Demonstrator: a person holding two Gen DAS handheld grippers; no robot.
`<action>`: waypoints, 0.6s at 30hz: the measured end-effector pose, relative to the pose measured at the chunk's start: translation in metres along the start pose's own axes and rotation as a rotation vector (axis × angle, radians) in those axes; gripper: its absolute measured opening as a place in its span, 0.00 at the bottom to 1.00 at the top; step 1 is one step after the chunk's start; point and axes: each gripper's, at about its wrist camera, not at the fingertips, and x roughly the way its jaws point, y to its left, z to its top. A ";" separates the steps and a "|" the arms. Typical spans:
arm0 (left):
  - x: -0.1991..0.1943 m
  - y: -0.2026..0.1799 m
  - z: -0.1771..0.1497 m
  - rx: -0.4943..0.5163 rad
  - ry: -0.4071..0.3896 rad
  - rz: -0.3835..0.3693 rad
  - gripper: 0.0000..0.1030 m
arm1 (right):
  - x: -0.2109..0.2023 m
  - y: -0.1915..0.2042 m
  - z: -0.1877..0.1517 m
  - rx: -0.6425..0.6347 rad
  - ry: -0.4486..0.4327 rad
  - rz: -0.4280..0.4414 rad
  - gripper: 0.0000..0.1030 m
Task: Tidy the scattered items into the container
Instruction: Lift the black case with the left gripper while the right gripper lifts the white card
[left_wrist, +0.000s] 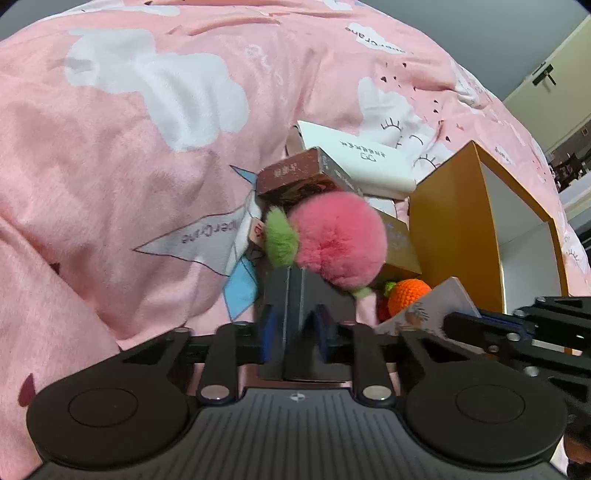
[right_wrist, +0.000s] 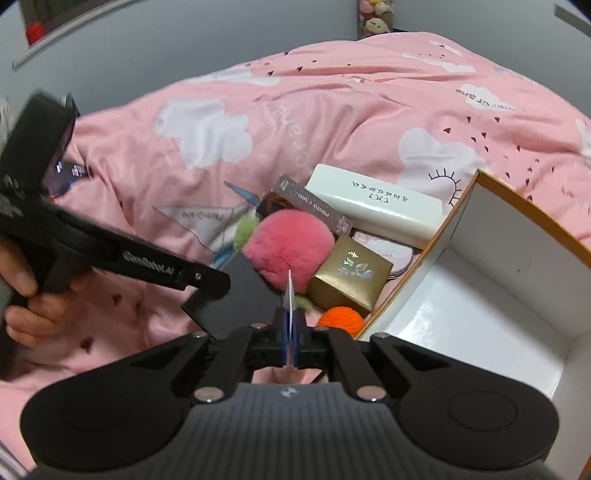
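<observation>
Left gripper (left_wrist: 295, 295): fingers closed on a dark flat box (right_wrist: 236, 295), centre of frame, below the pink pompom (left_wrist: 341, 238).
Right gripper (right_wrist: 291, 328): fingers closed edge-on upon a thin card (right_wrist: 290, 291).
Container (right_wrist: 491, 280): open orange-walled box, white inside, right of frame on the pink bed cover (left_wrist: 129, 155).
Scattered items: white case (right_wrist: 376, 205), gold box (right_wrist: 349, 275), orange crochet ball (right_wrist: 341, 319), clustered left of the container.

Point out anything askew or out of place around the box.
The box holds nothing visible, while the items are heaped in a jumble just outside its wall: the white case rests tilted, the brown carton is wedged beneath it, and the pink pompom sits on top against the gold box. Nothing looks spilled or damaged.
</observation>
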 end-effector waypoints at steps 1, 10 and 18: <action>-0.002 0.001 0.000 -0.003 -0.005 -0.012 0.16 | -0.004 -0.002 0.000 0.022 -0.013 0.003 0.03; 0.013 0.007 0.000 -0.043 0.074 0.054 0.41 | -0.015 -0.005 -0.001 0.046 -0.031 -0.025 0.03; 0.042 0.030 0.000 -0.178 0.182 -0.052 0.76 | -0.015 -0.004 -0.001 0.049 -0.051 -0.011 0.02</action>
